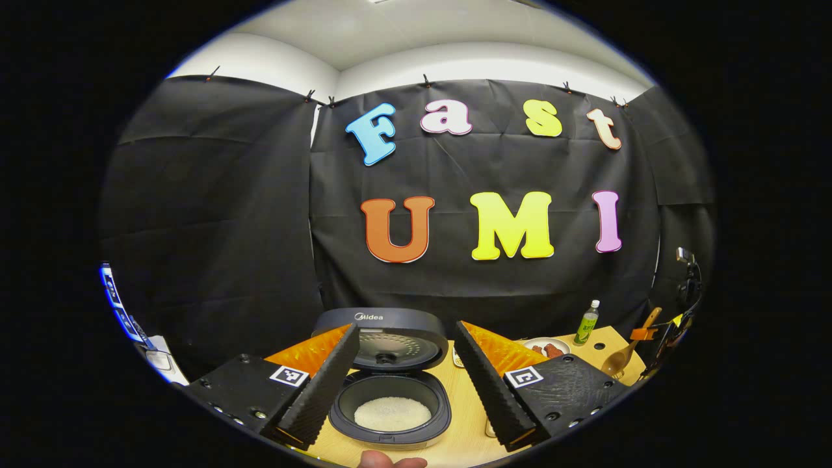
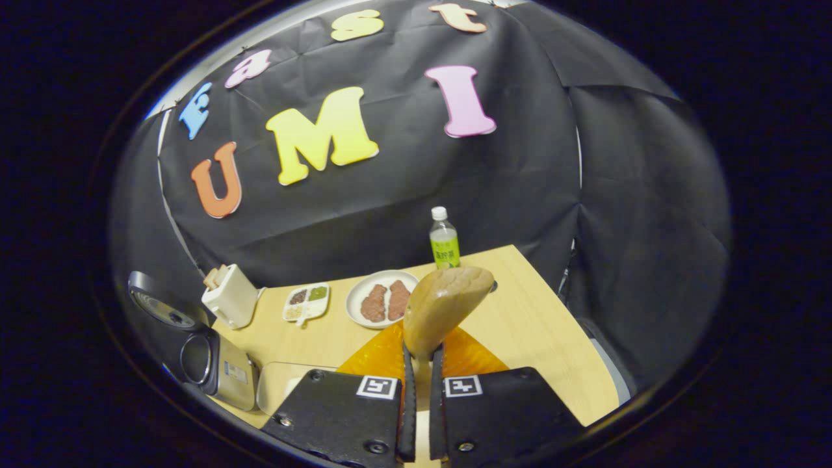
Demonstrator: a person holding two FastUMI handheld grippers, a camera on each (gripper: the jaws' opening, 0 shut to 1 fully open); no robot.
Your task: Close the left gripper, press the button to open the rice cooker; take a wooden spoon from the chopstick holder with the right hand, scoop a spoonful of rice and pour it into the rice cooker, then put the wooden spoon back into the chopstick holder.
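cooker [image 1: 390,390] lid up, rice inside | left gripper [image 1: 406,383] spread wide | right gripper [image 2: 421,364] clamping spoon [image 2: 445,305]

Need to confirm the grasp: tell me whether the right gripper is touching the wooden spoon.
Touching. The right gripper view shows the right gripper with both fingers pressed against the neck of the wooden spoon, the bowl standing above them.

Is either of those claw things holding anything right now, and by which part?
Yes: the right gripper pinches the wooden spoon by its handle, just below the bowl. The left gripper is open, holding nothing.
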